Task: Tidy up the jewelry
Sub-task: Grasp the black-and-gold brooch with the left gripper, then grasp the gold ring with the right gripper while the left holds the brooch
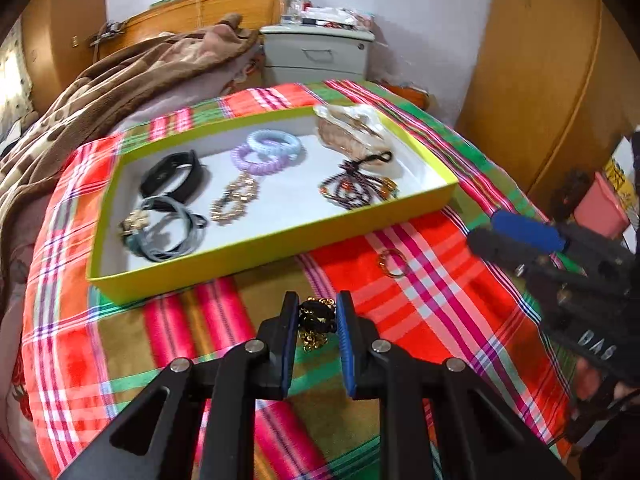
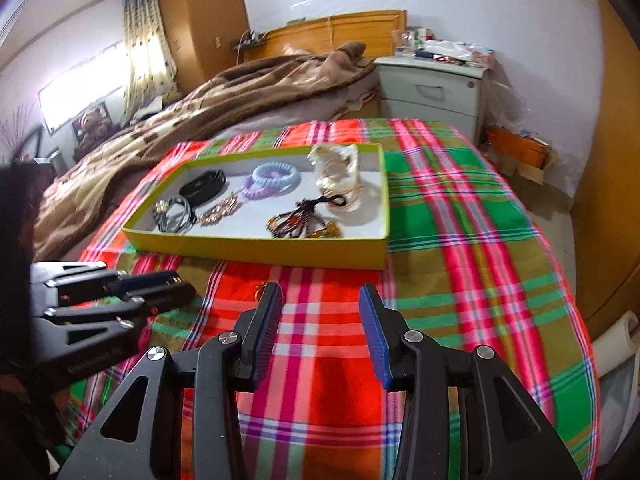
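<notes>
left gripper clamped on black-gold bracelet, bottom centre of frame, just short of yellow box. loose end dangles, could snag box rim. right gripper wide open, empty, gold ring nearby on cloth.

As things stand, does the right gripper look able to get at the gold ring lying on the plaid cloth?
Probably yes. The right gripper is open and empty, and the gold ring lies bare on the plaid cloth, outside the yellow tray. The left gripper, shut on a black-and-gold piece, sits off to the side.
</notes>
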{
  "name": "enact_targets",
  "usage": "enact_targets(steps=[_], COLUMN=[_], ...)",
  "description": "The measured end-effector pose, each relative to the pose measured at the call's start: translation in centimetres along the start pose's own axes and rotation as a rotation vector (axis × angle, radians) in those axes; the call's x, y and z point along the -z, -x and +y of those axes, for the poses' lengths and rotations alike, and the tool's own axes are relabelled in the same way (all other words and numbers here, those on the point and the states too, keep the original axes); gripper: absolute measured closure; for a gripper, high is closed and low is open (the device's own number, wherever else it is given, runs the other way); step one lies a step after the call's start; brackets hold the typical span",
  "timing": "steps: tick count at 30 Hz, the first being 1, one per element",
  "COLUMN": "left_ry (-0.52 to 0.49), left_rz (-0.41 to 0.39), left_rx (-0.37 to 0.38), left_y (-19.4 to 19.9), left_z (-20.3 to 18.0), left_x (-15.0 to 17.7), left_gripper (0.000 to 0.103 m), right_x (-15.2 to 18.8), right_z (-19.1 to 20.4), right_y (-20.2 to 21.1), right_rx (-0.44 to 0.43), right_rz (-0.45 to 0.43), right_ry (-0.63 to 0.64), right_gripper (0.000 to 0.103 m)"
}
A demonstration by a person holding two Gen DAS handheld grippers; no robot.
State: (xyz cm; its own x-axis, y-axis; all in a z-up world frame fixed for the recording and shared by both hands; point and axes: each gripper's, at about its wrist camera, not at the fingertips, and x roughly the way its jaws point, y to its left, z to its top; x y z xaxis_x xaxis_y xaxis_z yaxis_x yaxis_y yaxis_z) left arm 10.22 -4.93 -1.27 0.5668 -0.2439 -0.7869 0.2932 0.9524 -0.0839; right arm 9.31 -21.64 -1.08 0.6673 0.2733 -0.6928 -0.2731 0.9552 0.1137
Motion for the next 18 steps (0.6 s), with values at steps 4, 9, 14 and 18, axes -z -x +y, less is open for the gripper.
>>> enact_targets(steps=[4,9,14,18], left_ry=[0.025,0.053,0.073,0.087], left_rz=[-0.013,-0.027,-0.029,-0.032], left_rx=[-0.009,-0.019,-0.027,-0.026], left_y=[0.6,1.4,1.5,1.5], left_z=[1.2,2.4,3.4,3.8], left_x=[0.2,0.6,0.6,0.7], left_gripper=[0.083,0.083,0.083,0.083], right_x=[0.0,-0.1,-0.2,-0.3], right_z=[1.1,2.2,3.1,3.4], right_y=[-1.4,-2.7,-3.5,-4.0], right_rx=[-0.029,-0.038,-0.041,-0.025], right_rz=[0.031,0.069,0.092,0.110], right_ry=[0.023,0.056,0.079,0.092], right_gripper=[0.062,0.062,0.062,0.062])
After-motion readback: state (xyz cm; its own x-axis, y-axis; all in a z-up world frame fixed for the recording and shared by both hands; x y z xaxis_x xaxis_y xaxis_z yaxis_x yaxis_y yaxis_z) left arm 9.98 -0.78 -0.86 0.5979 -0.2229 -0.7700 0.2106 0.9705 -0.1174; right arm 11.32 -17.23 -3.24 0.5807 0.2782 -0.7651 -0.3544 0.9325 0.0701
